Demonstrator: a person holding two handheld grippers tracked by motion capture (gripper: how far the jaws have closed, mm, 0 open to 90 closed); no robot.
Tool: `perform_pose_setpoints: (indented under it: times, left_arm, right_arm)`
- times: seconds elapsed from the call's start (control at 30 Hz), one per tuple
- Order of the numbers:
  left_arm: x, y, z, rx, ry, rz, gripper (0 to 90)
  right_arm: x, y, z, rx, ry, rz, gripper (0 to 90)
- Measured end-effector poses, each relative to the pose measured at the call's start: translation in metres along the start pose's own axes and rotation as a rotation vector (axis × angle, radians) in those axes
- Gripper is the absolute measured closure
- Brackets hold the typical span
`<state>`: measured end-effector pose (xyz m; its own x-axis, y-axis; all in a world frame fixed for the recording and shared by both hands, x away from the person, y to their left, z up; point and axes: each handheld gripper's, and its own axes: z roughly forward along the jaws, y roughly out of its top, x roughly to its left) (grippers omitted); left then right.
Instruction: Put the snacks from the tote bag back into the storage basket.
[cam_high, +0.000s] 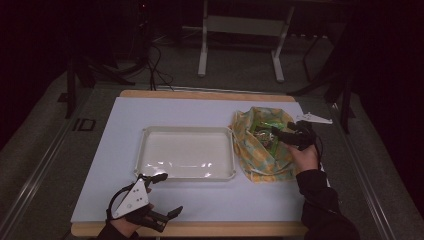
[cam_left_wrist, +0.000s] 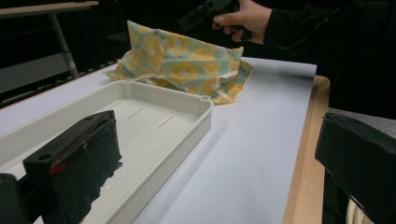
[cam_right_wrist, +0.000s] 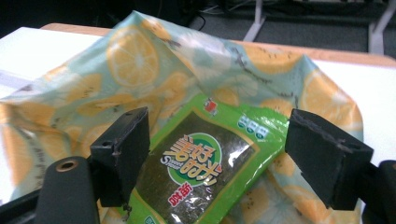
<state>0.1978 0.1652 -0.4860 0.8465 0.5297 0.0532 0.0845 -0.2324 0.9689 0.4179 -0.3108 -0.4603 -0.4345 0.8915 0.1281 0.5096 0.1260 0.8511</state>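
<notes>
Little of the job looked done: the white tray (cam_high: 186, 152) at the middle of the table (cam_high: 125, 120) held nothing, while the green seaweed snack packet (cam_right_wrist: 205, 163) lay inside the open mouth of the lemon-print cloth bag (cam_high: 260, 145), which sat at about three o'clock from the tray, just beside its rim. From where I stood, the right claw (cam_high: 282, 134) hung over the bag's opening, its jaws spread wide to either side of the packet and not pressing on it; the packet lay between them, ungrasped. I judged that the packet was to come out of the bag and go into the tray, so the grasp, the lift and the placing were all left to do. The left claw (cam_high: 162, 200) rested near the table's front edge, at about seven o'clock from the tray, released, with nothing between its jaws. I could not tell whether the bag held anything beneath the packet.
</notes>
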Motion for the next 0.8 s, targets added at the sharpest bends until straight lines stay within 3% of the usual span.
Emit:
perform_pose_setpoints:
  times: [0.3, 0.57, 0.8]
  left_arm:
    - [0.000, 0.000, 0.001, 0.006, -0.001, 0.004, 0.4]
    - [0.000, -0.001, 0.001, 0.010, -0.001, 0.006, 0.4]
    - [0.000, -0.001, 0.002, 0.011, -0.003, 0.005, 0.4]
  right_arm:
    - [-0.007, -0.011, 0.013, 0.038, -0.005, 0.095, 32.6]
    - [-0.009, -0.022, 0.022, 0.079, -0.042, 0.090, 33.9]
    - [-0.009, -0.033, 0.025, 0.122, -0.024, 0.095, 34.0]
